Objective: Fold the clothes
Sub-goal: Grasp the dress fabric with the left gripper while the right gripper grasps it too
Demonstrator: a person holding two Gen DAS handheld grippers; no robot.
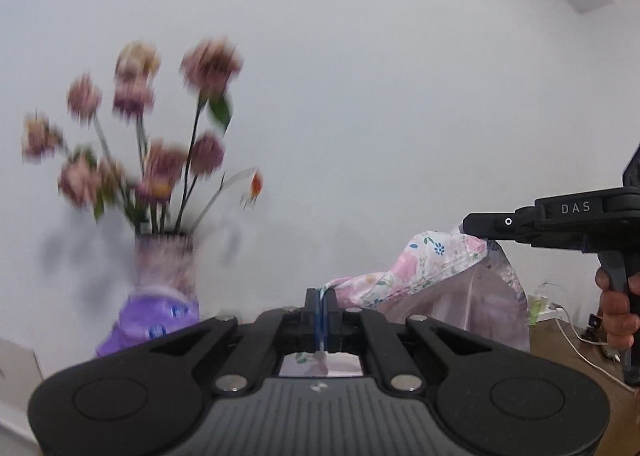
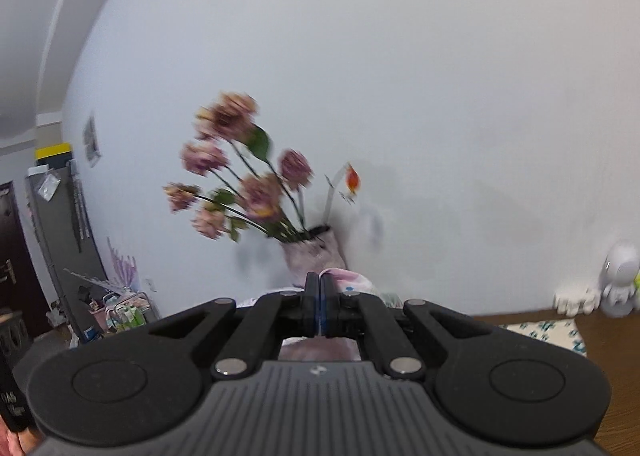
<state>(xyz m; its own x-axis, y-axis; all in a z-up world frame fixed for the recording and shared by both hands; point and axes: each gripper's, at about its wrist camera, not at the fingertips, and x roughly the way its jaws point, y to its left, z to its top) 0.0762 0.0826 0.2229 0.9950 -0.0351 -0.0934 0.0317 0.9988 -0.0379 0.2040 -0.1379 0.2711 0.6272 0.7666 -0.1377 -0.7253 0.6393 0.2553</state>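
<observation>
**Floral garment held up between two grippers**

While it hangs in the air in front of the white wall (image 1: 360,76), the floral garment (image 1: 432,276) is pinched at two points along its upper edge. From the left wrist view, the left gripper (image 1: 322,296) has its jaws pressed together on a thin fold of the cloth, and the fabric runs up and to the right from there to the right gripper (image 1: 476,230), whose jaws are also closed on the hem. Below that edge the pale pink cloth droops in a loose sheet. A hand (image 1: 616,312) grips the right gripper's handle.

From the right wrist view, the right gripper (image 2: 321,284) shows its jaws shut tight with a bunch of the garment (image 2: 352,280) pushed up just beyond them.

Behind the garment, to its left, a vase (image 1: 164,260) of pink flowers (image 1: 152,128) stands against the wall, blurred. A purple package (image 1: 148,320) lies at the vase's foot. To the right of the garment, a white cable (image 1: 576,340) trails over the brown tabletop (image 1: 560,344). In the right wrist view a small white figure (image 2: 620,280) stands far right of the vase.
</observation>
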